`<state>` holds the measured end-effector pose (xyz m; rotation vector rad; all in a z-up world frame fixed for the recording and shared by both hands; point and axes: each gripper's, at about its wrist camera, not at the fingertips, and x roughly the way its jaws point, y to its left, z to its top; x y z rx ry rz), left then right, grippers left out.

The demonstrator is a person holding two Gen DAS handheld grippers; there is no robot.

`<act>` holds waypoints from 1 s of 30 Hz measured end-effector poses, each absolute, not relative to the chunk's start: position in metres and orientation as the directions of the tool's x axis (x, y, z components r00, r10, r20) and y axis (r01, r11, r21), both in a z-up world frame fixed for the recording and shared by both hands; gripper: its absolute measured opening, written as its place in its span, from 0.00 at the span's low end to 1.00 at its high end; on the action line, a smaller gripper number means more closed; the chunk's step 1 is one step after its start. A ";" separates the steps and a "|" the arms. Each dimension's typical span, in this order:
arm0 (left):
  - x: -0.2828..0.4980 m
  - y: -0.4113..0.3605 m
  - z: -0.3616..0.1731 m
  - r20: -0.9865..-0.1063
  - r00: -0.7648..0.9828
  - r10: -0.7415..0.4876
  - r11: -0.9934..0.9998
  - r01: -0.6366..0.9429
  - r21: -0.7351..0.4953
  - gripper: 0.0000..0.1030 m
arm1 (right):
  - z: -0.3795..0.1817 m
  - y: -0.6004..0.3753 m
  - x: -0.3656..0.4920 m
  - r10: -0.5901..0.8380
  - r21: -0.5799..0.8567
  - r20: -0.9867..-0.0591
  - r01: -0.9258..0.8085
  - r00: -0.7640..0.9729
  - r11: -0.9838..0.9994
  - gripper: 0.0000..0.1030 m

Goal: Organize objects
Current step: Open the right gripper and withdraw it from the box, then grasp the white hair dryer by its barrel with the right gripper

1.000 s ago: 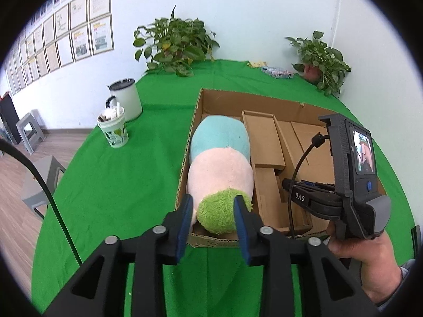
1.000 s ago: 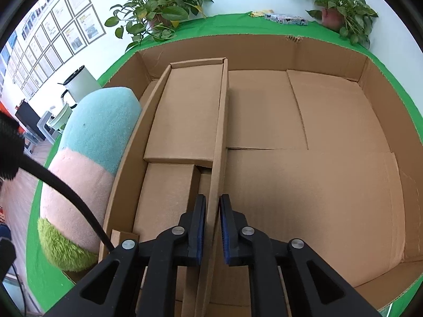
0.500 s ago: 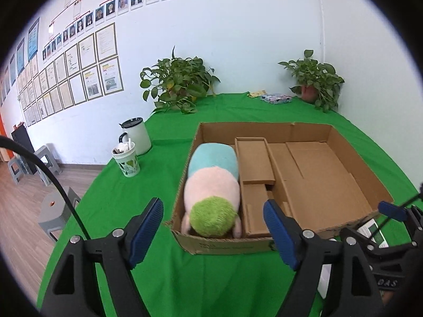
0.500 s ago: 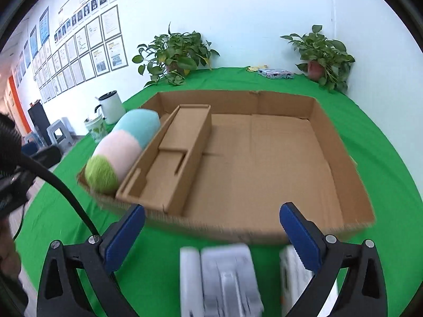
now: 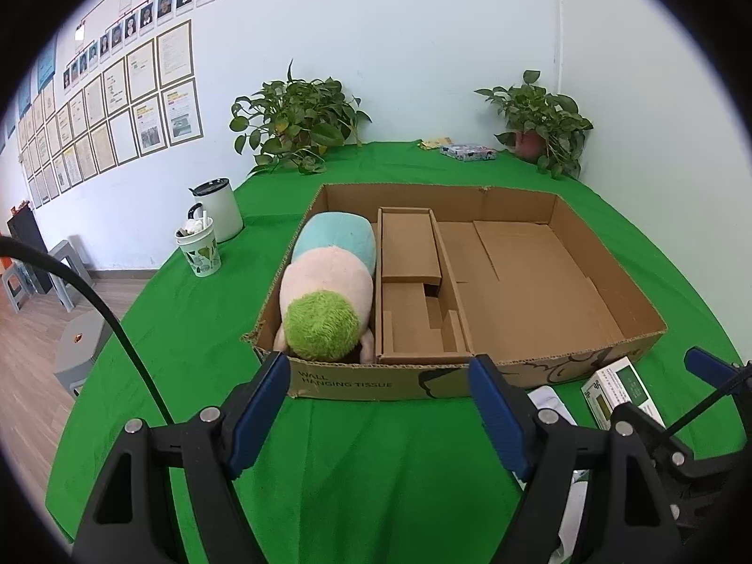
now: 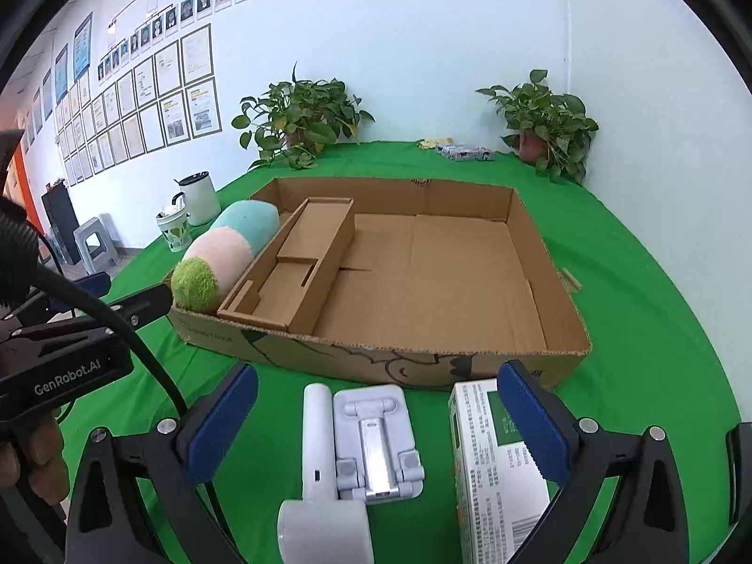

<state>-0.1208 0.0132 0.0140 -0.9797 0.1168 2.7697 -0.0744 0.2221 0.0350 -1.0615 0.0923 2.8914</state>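
A shallow cardboard box lies on the green table. A plush toy in blue, pink and green lies in its left compartment, beside a cardboard divider insert. My left gripper is open and empty, in front of the box's near wall. My right gripper is open and empty above a white handheld device, a white folding stand and a green-and-white carton on the cloth before the box.
Two potted plants stand at the table's back. A white kettle and a patterned cup stand at the left. A small patterned box lies at the back. Grey stools stand on the floor.
Both grippers opened wide and pulled back out of the box. The left let go of the plush toy, the right left the divider; the items in front came into view.
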 end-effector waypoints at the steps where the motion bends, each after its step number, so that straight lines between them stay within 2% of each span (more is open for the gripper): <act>1: -0.120 0.014 0.012 -0.633 -0.757 0.164 -0.976 -0.218 0.008 0.76 | 0.035 0.221 -0.072 0.033 0.036 -0.652 -0.074 -0.757 -0.997 0.99; 8: -0.114 0.020 0.006 -0.650 -0.732 0.205 -0.968 -0.250 -0.024 0.76 | 0.024 0.213 -0.067 0.044 0.018 -0.669 -0.076 -0.742 -0.997 0.99; 13: -0.117 0.019 0.002 -0.677 -0.693 0.248 -0.963 -0.254 -0.093 0.75 | 0.025 0.213 -0.066 0.060 0.000 -0.653 -0.080 -0.755 -0.997 0.99; 24: -0.108 0.027 0.014 -0.593 -0.767 0.246 -0.963 -0.262 -0.060 0.75 | 0.034 0.219 -0.059 0.042 0.005 -0.602 -0.056 -0.797 -0.998 0.98; 30: -0.107 0.023 0.005 -0.600 -0.731 0.326 -0.942 -0.305 -0.140 0.75 | 0.027 0.230 -0.038 -0.088 0.069 -0.593 0.059 -0.800 -0.996 0.98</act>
